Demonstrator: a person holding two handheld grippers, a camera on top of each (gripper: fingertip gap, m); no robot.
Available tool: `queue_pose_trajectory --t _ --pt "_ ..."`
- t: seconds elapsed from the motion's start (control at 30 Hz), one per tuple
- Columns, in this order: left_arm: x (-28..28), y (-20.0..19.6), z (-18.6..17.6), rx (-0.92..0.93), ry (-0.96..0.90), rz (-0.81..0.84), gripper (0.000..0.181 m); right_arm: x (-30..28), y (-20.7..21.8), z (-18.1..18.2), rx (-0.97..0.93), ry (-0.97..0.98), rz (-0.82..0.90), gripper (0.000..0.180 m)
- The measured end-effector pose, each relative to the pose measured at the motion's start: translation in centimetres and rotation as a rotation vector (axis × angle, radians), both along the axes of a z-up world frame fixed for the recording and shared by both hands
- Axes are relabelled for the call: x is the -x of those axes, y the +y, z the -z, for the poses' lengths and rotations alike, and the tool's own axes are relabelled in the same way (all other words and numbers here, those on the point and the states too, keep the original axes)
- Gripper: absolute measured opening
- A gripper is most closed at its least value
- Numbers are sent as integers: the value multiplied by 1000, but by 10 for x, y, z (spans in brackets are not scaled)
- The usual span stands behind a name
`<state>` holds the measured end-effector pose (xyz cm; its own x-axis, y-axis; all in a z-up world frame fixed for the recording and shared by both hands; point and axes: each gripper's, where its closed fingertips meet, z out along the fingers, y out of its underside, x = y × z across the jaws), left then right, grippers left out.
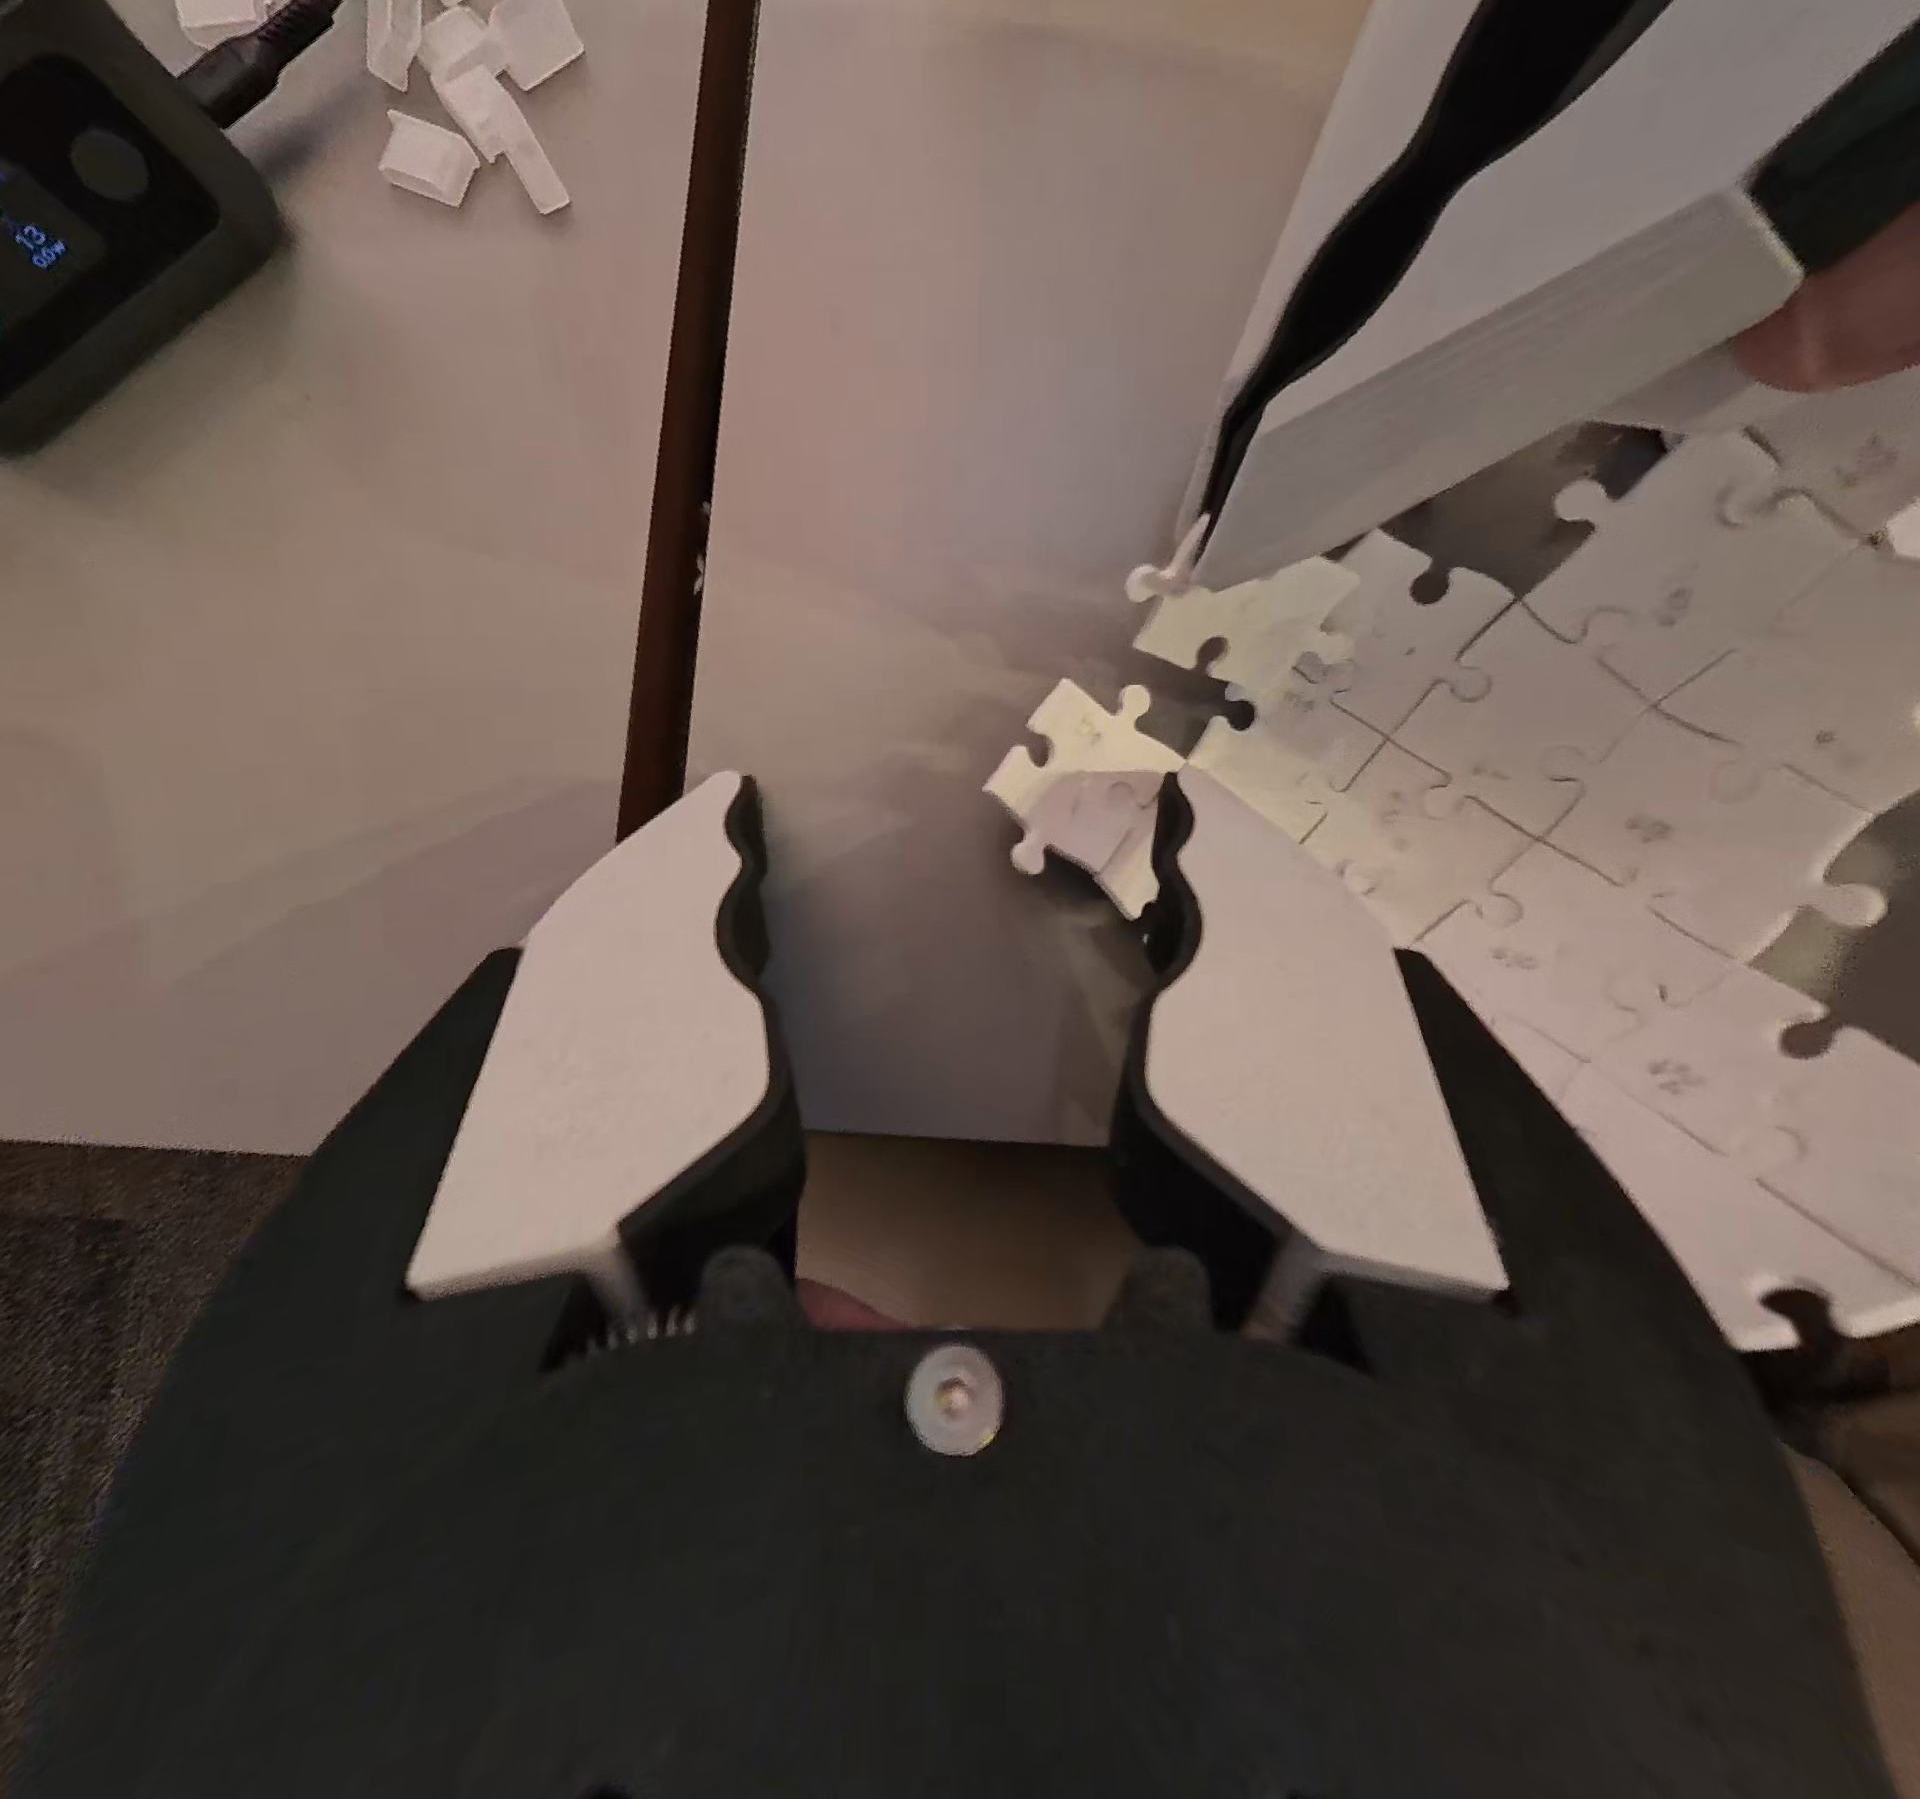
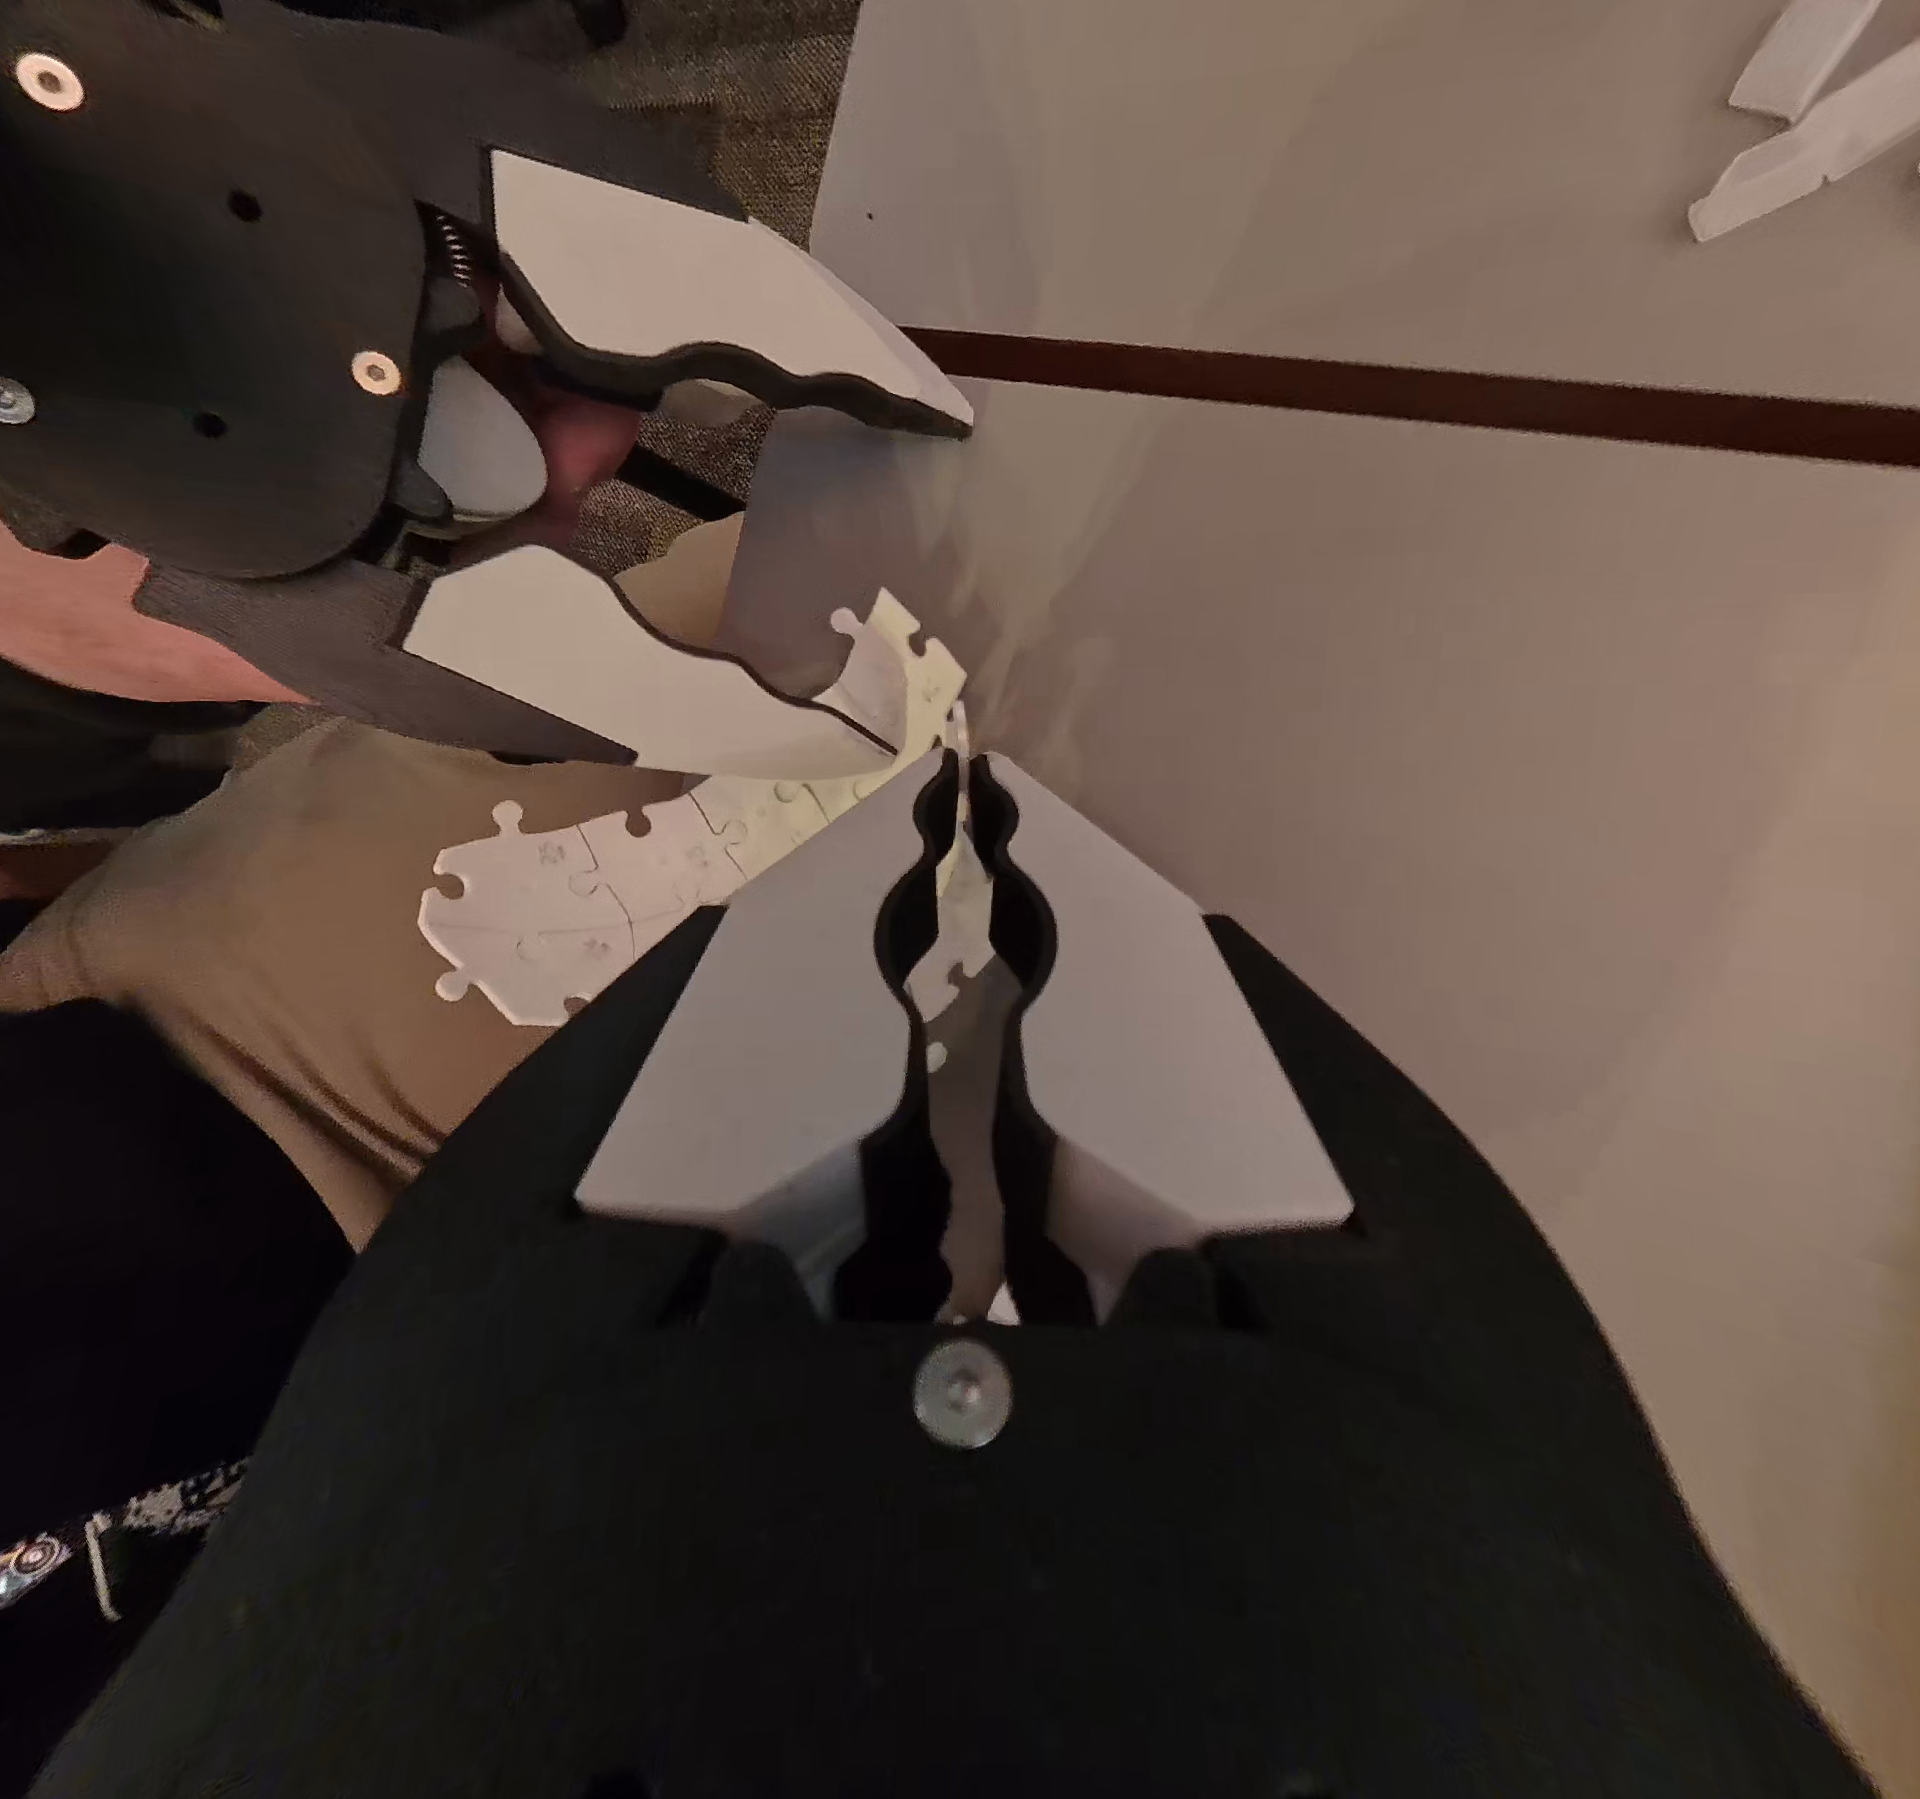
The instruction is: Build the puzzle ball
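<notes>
A partly built white puzzle shell [image 1: 1558, 762], curved and made of several joined pieces, lies at the right of the left wrist view; it also shows in the right wrist view [image 2: 540, 908]. My right gripper [image 1: 1195, 544] [image 2: 966, 762] is shut on a white puzzle piece [image 1: 1247, 622] [image 2: 961, 876] and holds it at the shell's far edge. My left gripper [image 1: 961, 814] [image 2: 925, 586] is open. Its right finger [image 1: 1299, 1022] rests against the shell beside an edge piece [image 1: 1081, 773] [image 2: 904, 658] that sticks out from the shell.
Several clear plastic bits [image 1: 468, 66] [image 2: 1818, 118] lie on the white table. A black device with a lit screen [image 1: 94, 191] and a cable [image 1: 270, 45] stand at the far left. A dark brown strip [image 1: 696, 347] [image 2: 1455, 388] crosses the table. Carpet [image 1: 125, 1282] lies past the near edge. There is about 5 centimeters between the tips of the two grippers.
</notes>
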<state>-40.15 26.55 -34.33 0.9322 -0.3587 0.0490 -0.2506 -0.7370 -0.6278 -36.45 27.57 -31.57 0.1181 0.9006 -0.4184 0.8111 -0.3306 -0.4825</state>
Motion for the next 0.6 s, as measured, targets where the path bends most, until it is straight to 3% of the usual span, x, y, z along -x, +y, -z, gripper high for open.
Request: queue_pose_trajectory --t 0.6 --pt "1 2 1 -17 8 7 73 13 2 9 124 -47 20 0"
